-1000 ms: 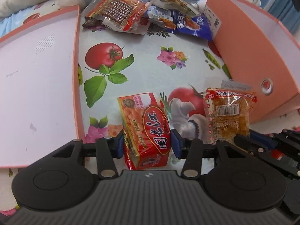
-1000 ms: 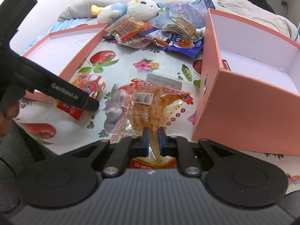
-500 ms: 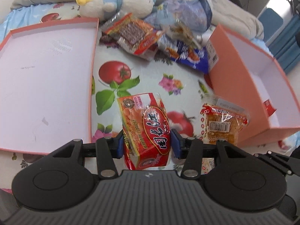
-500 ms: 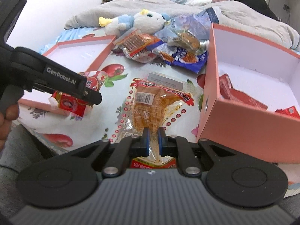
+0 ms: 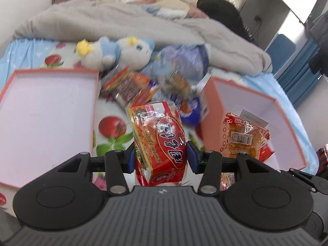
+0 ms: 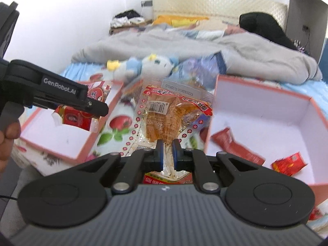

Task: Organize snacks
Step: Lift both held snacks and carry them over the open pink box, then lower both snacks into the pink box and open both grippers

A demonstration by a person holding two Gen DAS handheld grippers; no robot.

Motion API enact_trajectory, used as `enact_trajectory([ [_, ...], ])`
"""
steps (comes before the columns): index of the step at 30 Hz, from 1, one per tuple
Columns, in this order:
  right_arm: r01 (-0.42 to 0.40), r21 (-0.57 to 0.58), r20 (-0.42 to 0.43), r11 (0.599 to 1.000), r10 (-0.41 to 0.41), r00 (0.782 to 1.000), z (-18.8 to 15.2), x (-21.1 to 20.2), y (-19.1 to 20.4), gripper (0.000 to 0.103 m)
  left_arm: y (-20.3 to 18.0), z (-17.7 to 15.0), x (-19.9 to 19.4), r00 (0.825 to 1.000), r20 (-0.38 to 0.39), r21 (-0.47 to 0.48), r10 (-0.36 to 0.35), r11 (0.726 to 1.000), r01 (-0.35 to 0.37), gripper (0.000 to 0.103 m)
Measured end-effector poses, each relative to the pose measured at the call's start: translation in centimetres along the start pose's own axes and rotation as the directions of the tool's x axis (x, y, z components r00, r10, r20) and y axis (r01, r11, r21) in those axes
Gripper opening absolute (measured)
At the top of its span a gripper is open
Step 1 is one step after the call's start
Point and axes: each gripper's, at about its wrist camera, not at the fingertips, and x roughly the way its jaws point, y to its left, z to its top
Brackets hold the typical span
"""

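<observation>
Right wrist: two pink boxes (image 6: 266, 110), two grippers (image 6: 167, 153).

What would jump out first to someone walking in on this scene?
Two sets of black tongs each hold a snack up in the air: the left tongs clamp a red snack packet, the right tongs pinch a clear packet of orange-brown snack. Behind them lies a heap of loose snack packets with a plush toy at its far edge, between a shallow pink lid and a deeper pink box.

The red snack pack (image 5: 162, 141) is wrapped in glossy, crinkled plastic film. The pink box (image 6: 264, 110) looks like matt card, and the toy (image 5: 114, 51) like soft plush.
</observation>
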Motion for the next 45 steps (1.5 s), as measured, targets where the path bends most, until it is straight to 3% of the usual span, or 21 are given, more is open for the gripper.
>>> enact_trajectory([
  [11, 0.054, 0.036, 0.113, 0.998, -0.058, 0.992, 4.4, -3.8, -3.9, 0.012, -6.0, 4.6, -3.9, 0.990, 0.114, 0.047, -0.083, 0.996, 0.078, 0.054],
  [21, 0.116, 0.082, 0.165, 0.990, -0.128, 0.978, 6.3, -5.9, -8.5, 0.012, -12.3, 6.9, -3.4, 0.983, 0.124, 0.100, -0.137, 0.987, 0.125, 0.054],
  [34, 0.193, 0.174, 0.075, 0.966, -0.209, 0.975, 4.7, -2.7, -16.6, 0.012, -20.5, 7.9, 6.0, 0.984, -0.028, 0.188, -0.174, 0.966, 0.176, 0.054],
  [45, 0.224, 0.230, -0.069, 0.947, -0.213, 0.975, 2.2, 2.4, -22.2, 0.012, -24.4, 6.8, 16.2, 0.966, -0.213, 0.245, -0.145, 0.949, 0.197, 0.054],
])
